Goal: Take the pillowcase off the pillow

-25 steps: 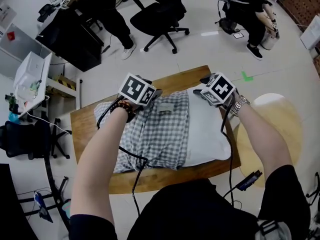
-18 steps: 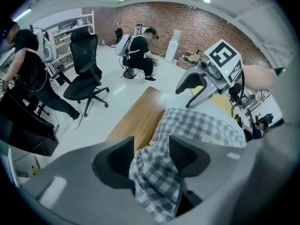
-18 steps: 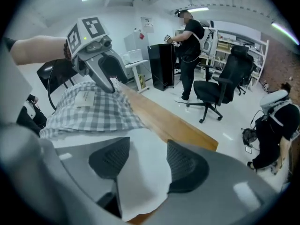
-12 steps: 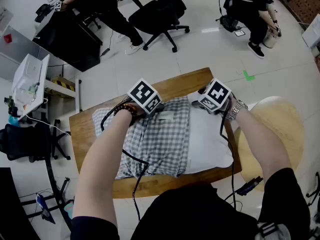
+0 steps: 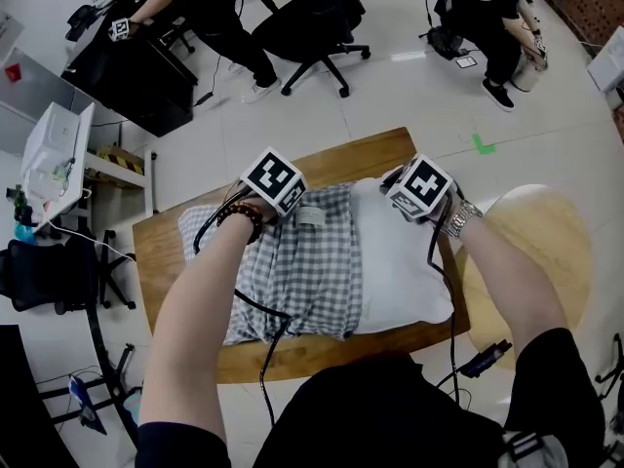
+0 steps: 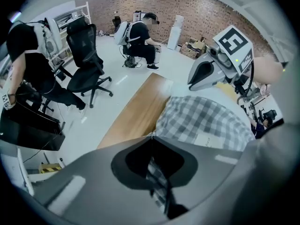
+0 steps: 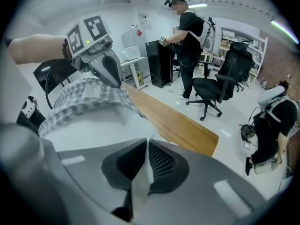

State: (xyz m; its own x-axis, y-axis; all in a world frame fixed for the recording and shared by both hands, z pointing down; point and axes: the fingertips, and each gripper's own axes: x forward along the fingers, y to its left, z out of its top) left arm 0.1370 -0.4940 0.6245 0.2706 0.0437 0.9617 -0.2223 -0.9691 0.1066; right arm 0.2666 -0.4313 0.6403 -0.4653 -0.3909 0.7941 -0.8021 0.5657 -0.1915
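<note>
Pinching the checked pillowcase [image 5: 292, 271] in your left hand-held gripper [image 6: 153, 168] and the white pillow [image 5: 400, 261] in your right hand-held gripper [image 7: 142, 172] — both just clamped — you can pull them apart.

Rectangular wooden table [image 5: 382, 148], bare strip along far edge. Round pale wooden stool top [image 5: 546, 232] just beside table's right end. Black swivel office chair [image 5: 314, 29] on pale tiled floor [image 5: 409, 96], well beyond table. Small green tape mark [image 5: 481, 147] on floor near table's far right corner. Black cabinet [image 5: 136, 81] upper left, person in black clothes [image 5: 210, 3] beside it. Second person in black [image 5: 487, 13] bent low, upper right. White shelf unit [image 5: 60, 149] at left. Red brick wall [image 6: 187, 8] behind, in left gripper view.
</note>
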